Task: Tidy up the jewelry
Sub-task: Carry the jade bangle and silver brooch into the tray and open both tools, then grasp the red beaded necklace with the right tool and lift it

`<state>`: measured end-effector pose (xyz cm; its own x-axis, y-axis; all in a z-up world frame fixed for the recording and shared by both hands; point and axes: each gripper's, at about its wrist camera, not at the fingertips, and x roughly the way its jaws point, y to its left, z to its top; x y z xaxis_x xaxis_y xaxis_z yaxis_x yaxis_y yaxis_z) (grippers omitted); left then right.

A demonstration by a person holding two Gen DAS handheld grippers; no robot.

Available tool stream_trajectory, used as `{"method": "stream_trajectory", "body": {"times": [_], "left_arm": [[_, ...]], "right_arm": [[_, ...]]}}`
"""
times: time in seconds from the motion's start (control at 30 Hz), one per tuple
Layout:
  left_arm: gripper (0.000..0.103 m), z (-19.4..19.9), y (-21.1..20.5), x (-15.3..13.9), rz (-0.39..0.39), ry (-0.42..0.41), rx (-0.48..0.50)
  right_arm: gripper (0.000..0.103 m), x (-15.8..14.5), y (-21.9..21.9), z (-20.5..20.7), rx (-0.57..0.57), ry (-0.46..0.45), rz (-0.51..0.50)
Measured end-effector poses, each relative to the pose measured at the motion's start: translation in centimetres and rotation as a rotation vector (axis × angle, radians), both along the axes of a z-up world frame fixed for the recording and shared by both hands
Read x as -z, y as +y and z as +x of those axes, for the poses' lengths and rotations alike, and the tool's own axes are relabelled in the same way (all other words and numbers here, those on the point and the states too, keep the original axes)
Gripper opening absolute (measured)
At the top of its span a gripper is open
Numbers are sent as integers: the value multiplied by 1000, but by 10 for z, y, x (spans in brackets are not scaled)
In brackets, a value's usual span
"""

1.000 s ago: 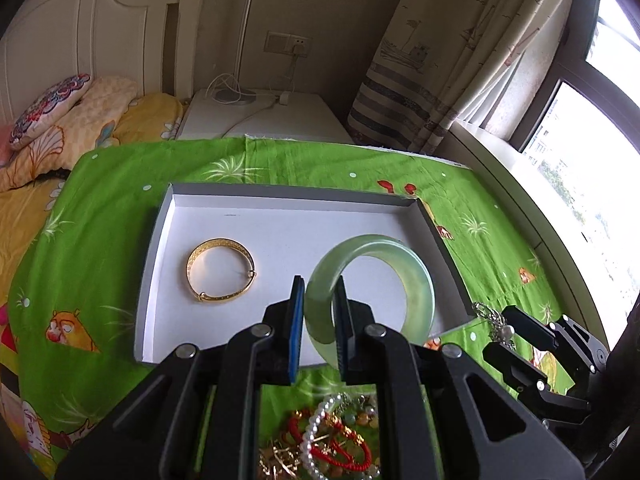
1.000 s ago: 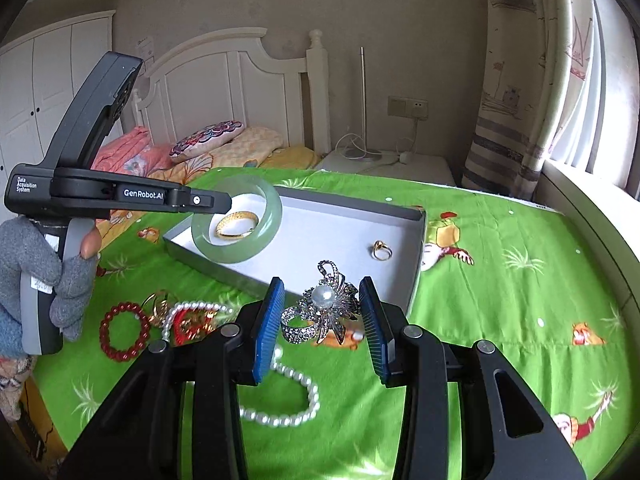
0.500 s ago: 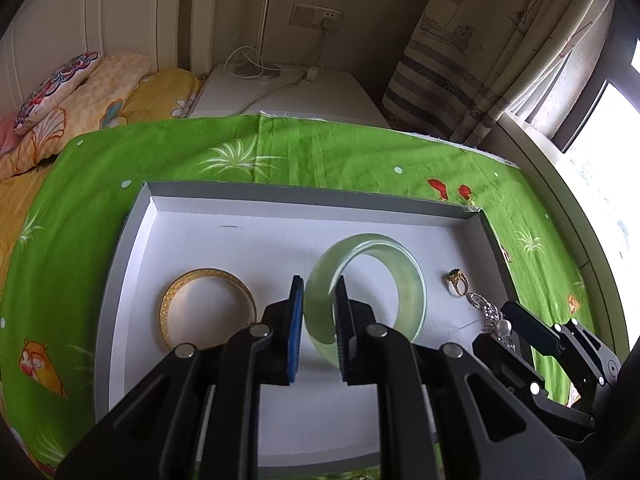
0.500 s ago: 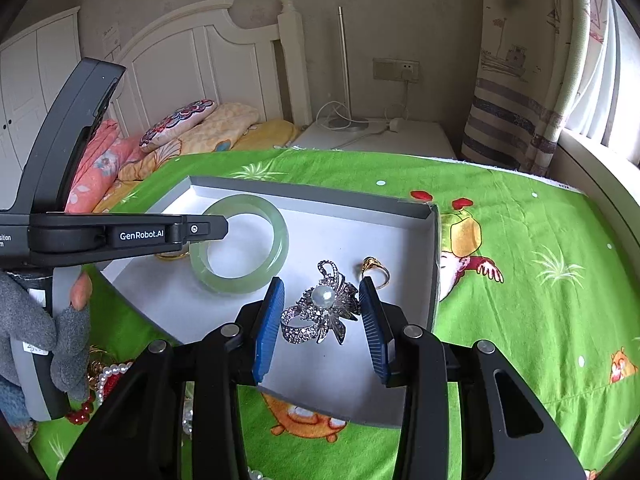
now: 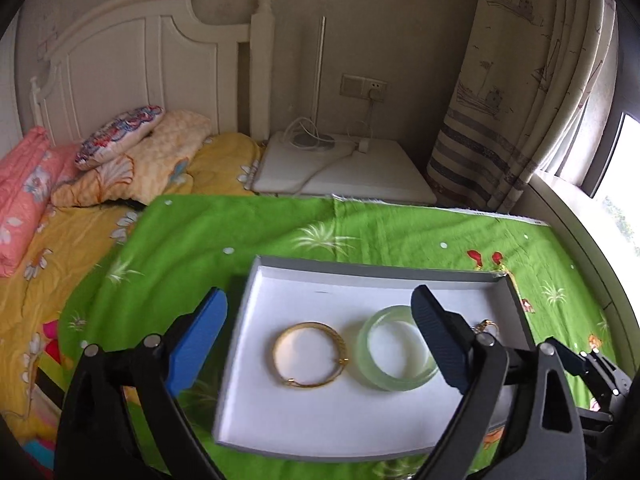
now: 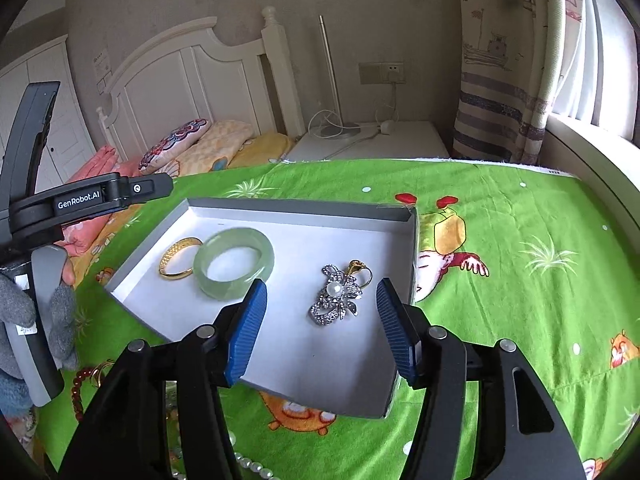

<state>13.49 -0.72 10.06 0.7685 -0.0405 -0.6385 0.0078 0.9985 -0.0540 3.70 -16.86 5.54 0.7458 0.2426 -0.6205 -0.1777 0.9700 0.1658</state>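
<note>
A grey tray with a white floor (image 5: 360, 272) (image 6: 304, 206) lies on the green cloth. In it lie a gold bangle (image 5: 309, 355) (image 6: 178, 258), a pale green jade bangle (image 5: 396, 347) (image 6: 234, 263), a silver pearl brooch (image 6: 338, 300) and a small gold ring (image 6: 359, 269) (image 5: 486, 325). My left gripper (image 5: 320, 340) is open and empty above the tray's near left part. My right gripper (image 6: 320, 328) is open and empty just in front of the brooch. The jade bangle and the brooch both rest flat on the tray floor.
More jewelry lies on the cloth near the tray's front left: a red bead bracelet (image 6: 78, 390) and a pearl strand (image 6: 256, 468). A white nightstand (image 5: 344, 172) with cables, pillows (image 5: 120, 140), a headboard and a curtain (image 5: 516, 100) stand behind.
My left gripper has opened and let the jade bangle down beside the gold bangle. My right gripper has opened and left the brooch in the tray. Both have drawn back.
</note>
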Motion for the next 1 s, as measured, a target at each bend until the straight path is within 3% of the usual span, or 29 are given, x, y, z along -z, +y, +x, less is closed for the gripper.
{"method": "stream_trajectory", "body": {"times": [0.17, 0.3, 0.43, 0.6, 0.9, 1.0], "left_arm": [[100, -38, 15, -14, 144, -59, 5], [101, -72, 32, -14, 173, -53, 13], [100, -110, 61, -2, 80, -32, -1], [100, -157, 89, 31, -84, 44, -5], [100, -206, 85, 67, -106, 23, 4], [100, -202, 84, 82, -123, 73, 14]], "right_arm": [[57, -14, 13, -21, -54, -34, 7], [59, -20, 28, -39, -95, -56, -10], [59, -18, 49, -62, -158, -70, -34], [59, -4, 84, -101, -279, -101, -155], [57, 11, 93, -136, -306, -83, -151], [57, 13, 96, -140, -310, -81, -160]]}}
